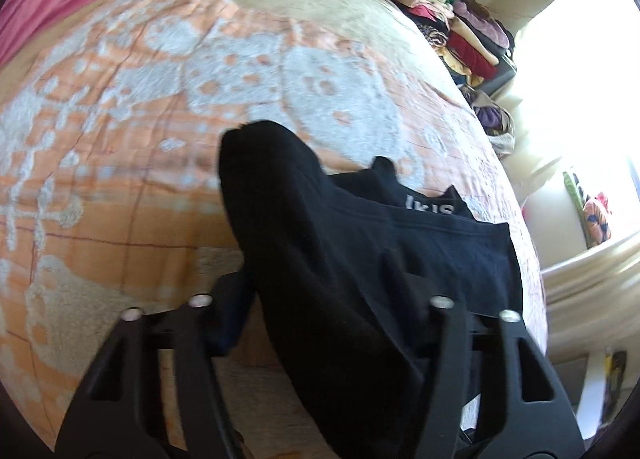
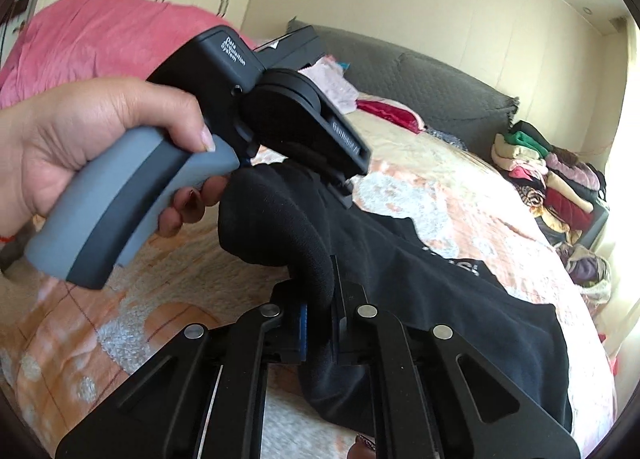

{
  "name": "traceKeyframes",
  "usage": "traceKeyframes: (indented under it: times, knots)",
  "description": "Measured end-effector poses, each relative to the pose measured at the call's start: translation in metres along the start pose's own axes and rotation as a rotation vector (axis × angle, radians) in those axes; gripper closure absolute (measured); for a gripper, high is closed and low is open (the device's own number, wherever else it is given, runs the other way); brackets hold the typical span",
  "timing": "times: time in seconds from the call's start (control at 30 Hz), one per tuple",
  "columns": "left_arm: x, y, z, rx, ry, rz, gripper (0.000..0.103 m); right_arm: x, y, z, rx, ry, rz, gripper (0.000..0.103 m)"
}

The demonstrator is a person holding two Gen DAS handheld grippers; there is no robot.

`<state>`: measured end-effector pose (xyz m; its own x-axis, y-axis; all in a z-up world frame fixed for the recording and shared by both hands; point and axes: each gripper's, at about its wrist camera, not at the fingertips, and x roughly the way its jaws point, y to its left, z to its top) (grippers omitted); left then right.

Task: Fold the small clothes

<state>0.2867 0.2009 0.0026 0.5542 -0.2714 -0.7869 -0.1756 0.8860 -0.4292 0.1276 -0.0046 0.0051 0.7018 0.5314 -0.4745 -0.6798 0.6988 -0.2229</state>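
A small black garment (image 1: pixel 360 243) with white lettering lies partly on the orange and white bedspread (image 1: pixel 140 119), its near edge lifted. My left gripper (image 1: pixel 320 311) is wide open, with the black cloth draped between and over its fingers. My right gripper (image 2: pixel 320 323) is shut on a thick fold of the black garment (image 2: pixel 420 259) and holds it off the bed. In the right wrist view the left gripper's body (image 2: pixel 288 107) and the hand holding it sit just above and left of the fold.
A pile of folded clothes (image 1: pixel 452 27) lies at the bed's far right edge, also in the right wrist view (image 2: pixel 556 175). A pink blanket (image 2: pixel 104 31) is heaped at the left. More clothes (image 2: pixel 384 111) lie near the grey headboard (image 2: pixel 432 79).
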Motion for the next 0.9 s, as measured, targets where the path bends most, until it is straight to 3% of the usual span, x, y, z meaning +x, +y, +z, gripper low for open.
traceKeyframes:
  times: [0.07,0.2,0.43,0.9]
  knots:
    - [-0.003,-0.017,0.001,0.037,-0.019,0.016,0.075,-0.008,-0.009,-0.002,0.035,-0.011,-0.013,0.097]
    - [-0.011,-0.053,0.003,0.103,-0.054,0.030,0.082,-0.023,-0.035,-0.006,0.144,-0.038,-0.023,0.097]
    - [-0.013,-0.119,0.004,0.228,-0.084,0.048,0.082,-0.050,-0.079,-0.020,0.333,-0.072,-0.036,0.097]
    - [0.029,-0.220,-0.013,0.363,-0.055,0.071,0.082,-0.084,-0.139,-0.061,0.497,-0.057,-0.112,0.097]
